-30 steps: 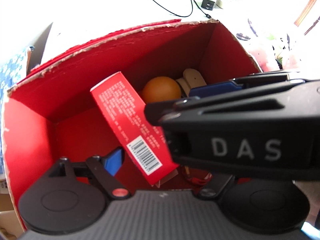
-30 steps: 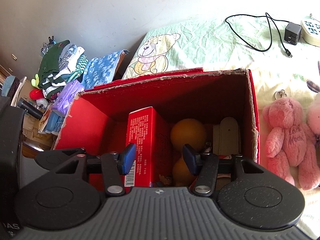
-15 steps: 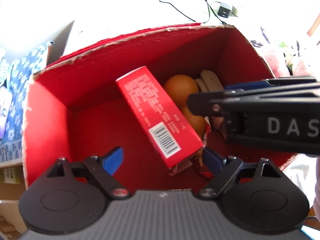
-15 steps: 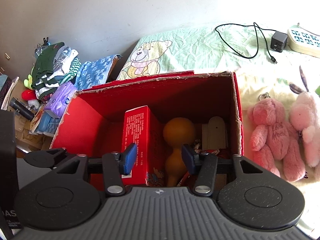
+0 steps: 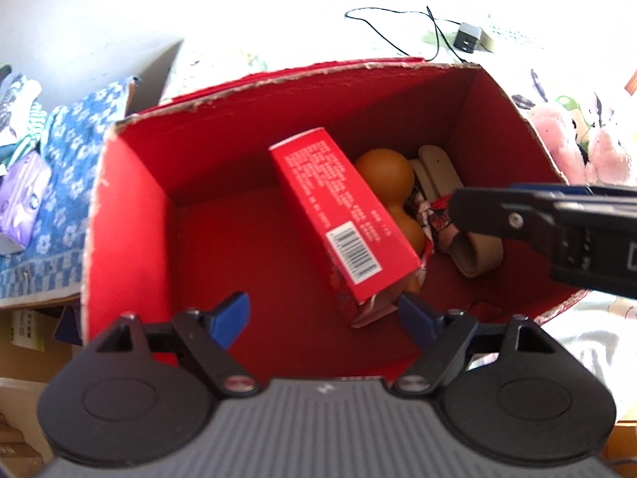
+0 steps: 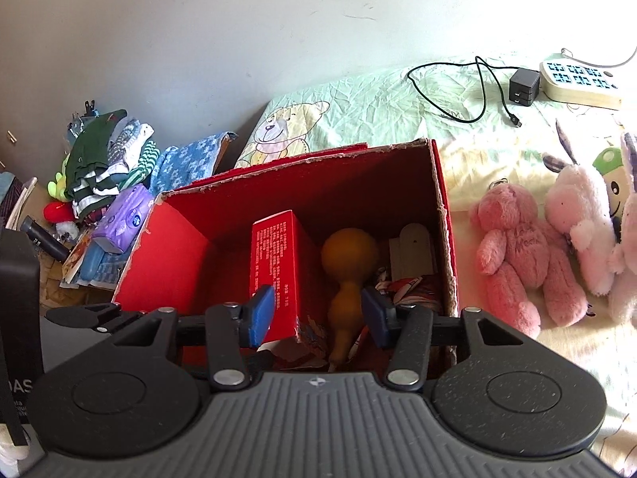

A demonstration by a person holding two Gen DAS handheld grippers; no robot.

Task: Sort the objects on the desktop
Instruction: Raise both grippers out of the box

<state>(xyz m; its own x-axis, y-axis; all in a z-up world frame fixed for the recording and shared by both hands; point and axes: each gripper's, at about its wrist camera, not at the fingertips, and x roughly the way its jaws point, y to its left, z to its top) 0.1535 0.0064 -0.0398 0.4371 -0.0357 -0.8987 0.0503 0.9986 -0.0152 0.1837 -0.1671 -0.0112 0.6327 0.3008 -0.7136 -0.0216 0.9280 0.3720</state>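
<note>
An open red cardboard box (image 5: 131,207) (image 6: 171,255) stands on the bedsheet. Inside it a red carton (image 5: 338,215) (image 6: 274,263) with a barcode leans against an orange peanut-shaped ball (image 5: 384,169) (image 6: 348,255). Beige wooden pieces (image 5: 438,163) (image 6: 414,251) and a patterned wrapper (image 5: 432,215) lie at the right wall. My left gripper (image 5: 322,314) hovers over the box's near edge, its jaws closing on nothing. My right gripper (image 6: 317,310) is open and empty above the near rim. One of its fingers (image 5: 497,211) reaches in from the right in the left wrist view.
Pink plush toys (image 6: 513,255) lie right of the box. A black charger with cable (image 6: 525,85) and a power strip (image 6: 577,81) sit behind. Left of the bed are piled clothes (image 6: 107,159), a purple pack (image 6: 123,219) and a blue flowered cloth (image 6: 187,159).
Both grippers have drawn back and up from the box, so more of it shows. In the left wrist view the right gripper has slid off to the right. The carton stays inside.
</note>
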